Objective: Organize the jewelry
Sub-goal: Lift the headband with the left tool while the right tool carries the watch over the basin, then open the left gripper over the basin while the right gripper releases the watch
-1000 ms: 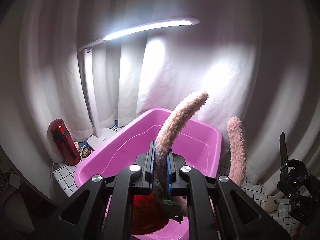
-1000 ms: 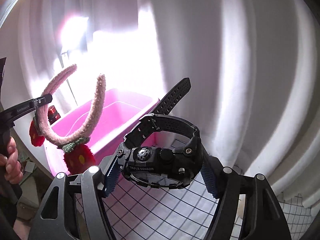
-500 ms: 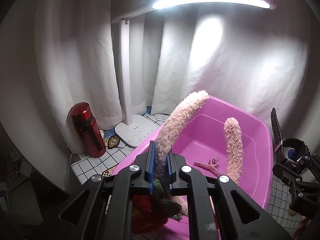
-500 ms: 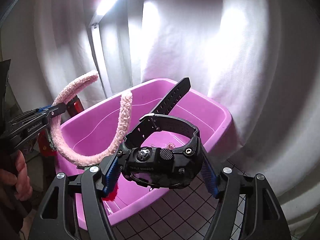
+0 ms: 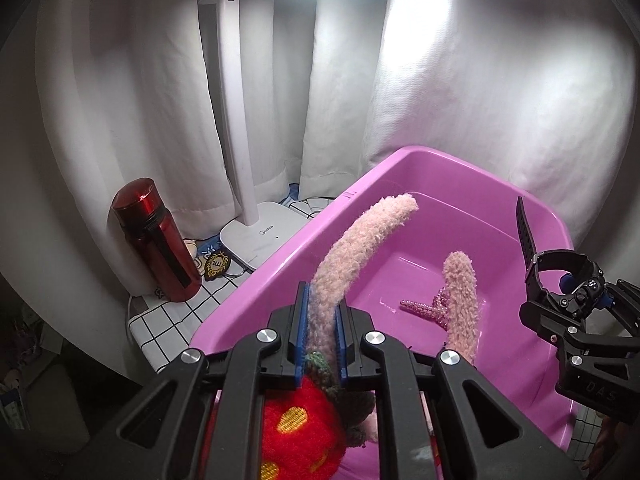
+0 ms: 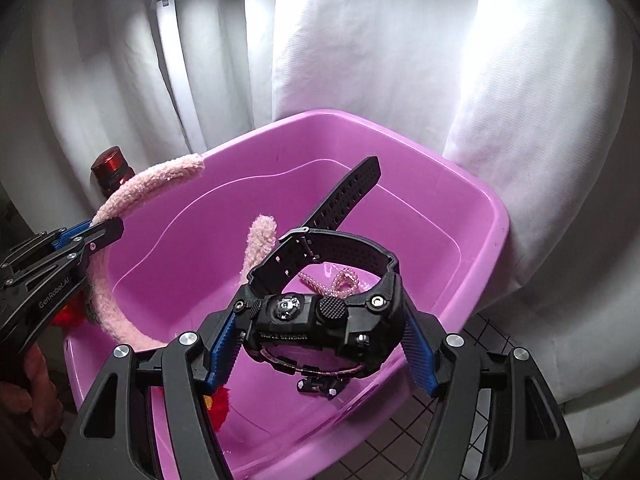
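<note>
White grid-lined tabletop (image 5: 168, 320), bearing a pink tub (image 5: 256, 288), with a red bottle (image 5: 160, 240), a white lamp base (image 5: 260, 240) and small badges (image 5: 216, 266) near its far left corner.

The lamp (image 5: 236, 120) head runs off the top edge, blown out by glare. Below the left tongs (image 5: 320, 340), the headband (image 5: 348, 256) middle and its red strawberry (image 5: 296, 436) are partly hidden behind the frame. The watch (image 6: 320, 320) face points down, unreadable, between the right tongs (image 6: 320, 344).
</note>
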The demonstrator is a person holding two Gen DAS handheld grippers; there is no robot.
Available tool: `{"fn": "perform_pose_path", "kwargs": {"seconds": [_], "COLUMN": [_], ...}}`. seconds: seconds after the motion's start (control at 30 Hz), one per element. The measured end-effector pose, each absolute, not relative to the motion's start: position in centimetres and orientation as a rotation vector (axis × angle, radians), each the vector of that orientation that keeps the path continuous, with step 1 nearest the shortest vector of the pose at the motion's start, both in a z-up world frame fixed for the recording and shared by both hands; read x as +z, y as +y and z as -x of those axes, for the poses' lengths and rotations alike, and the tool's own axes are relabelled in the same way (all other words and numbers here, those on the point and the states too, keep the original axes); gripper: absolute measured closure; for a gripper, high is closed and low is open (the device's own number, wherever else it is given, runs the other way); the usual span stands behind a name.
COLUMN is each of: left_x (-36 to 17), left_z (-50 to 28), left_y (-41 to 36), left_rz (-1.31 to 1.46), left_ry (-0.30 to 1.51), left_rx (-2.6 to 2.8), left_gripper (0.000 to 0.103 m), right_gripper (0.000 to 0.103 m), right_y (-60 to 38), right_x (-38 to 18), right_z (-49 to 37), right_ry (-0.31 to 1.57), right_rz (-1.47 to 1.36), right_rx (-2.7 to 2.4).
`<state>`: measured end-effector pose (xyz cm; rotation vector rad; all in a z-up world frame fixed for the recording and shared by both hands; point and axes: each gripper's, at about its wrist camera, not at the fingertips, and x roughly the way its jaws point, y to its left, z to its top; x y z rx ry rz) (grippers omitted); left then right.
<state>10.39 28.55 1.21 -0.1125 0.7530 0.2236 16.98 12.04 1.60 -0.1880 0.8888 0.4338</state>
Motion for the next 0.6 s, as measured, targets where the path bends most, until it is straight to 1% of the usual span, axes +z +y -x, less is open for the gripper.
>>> {"fn": "perform_pose_path", "kwargs": {"seconds": [0.13, 0.23, 0.27, 0.33, 0.37, 0.4, 0.43, 0.47, 0.6], "left_x": [1.0, 0.8, 0.7, 0.7, 0.7, 0.8, 1.0, 1.1, 1.2], "left_z": [-10.7, -11.0, -11.1, -11.1, -11.1, -10.9, -10.7, -10.5, -10.3], "left_y": [28.5, 28.7, 28.7, 28.7, 28.6, 28.5, 28.6, 28.6, 29.0], "left_rz": [0.105, 0.107, 0.106, 0.094, 0.086, 0.078, 0.074, 0.074, 0.090], "left_ry": [0.763, 0.778, 0.783, 0.787, 0.783, 0.775, 0.759, 0.744, 0.753], "left_rx": [0.231, 0.237, 0.242, 0.246, 0.247, 0.255, 0.265, 0.272, 0.268], "left_gripper": [0.089, 0.085, 0.082, 0.074, 0.061, 0.039, 0.031, 0.024, 0.020], "right_gripper": [0.036, 0.036, 0.035, 0.035, 0.035, 0.035, 0.035, 0.035, 0.034], "right_y": [12.1, 12.2, 12.2, 12.2, 12.2, 12.2, 12.2, 12.1, 11.8], "right_x": [1.1, 0.8, 0.7, 0.8, 1.1, 1.3, 1.5, 1.7, 2.2], "right_z": [-17.7, -18.2, -18.4, -18.5, -18.5, -18.6, -18.7, -18.7, -18.8], "right_ry": [0.903, 0.919, 0.923, 0.916, 0.908, 0.904, 0.900, 0.895, 0.884], "right_rz": [0.192, 0.197, 0.201, 0.198, 0.195, 0.195, 0.197, 0.197, 0.180], "right_rx": [0.415, 0.401, 0.391, 0.381, 0.377, 0.374, 0.371, 0.369, 0.360]}}
